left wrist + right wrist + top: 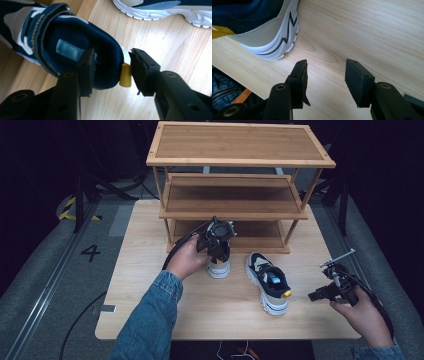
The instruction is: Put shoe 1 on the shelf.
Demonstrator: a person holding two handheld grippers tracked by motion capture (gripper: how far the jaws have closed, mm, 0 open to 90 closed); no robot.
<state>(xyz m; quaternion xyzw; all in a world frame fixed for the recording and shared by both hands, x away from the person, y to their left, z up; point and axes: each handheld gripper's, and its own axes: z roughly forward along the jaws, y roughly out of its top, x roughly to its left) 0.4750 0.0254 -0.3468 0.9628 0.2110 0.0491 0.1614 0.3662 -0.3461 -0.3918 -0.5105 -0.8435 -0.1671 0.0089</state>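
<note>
Two navy, white and beige sneakers stand on the wooden table (200,315). My left gripper (219,252) points down over the heel of the left sneaker (218,268). In the left gripper view, my left gripper (111,53) is open and straddles that sneaker's (70,37) heel collar. One jaw is inside the opening, the other just behind the yellow heel tab (125,75). The second sneaker (267,280) lies to the right, toe toward the rack. My right gripper (312,296) hovers open beside its heel (272,37) with nothing between the jaws (325,65).
A three-tier bamboo shoe rack (235,210) stands at the back of the table, its shelves bare. The second sneaker (160,8) sits close to the first. Bare table lies along the front edge. A denim sleeve (150,320) reaches in from the bottom.
</note>
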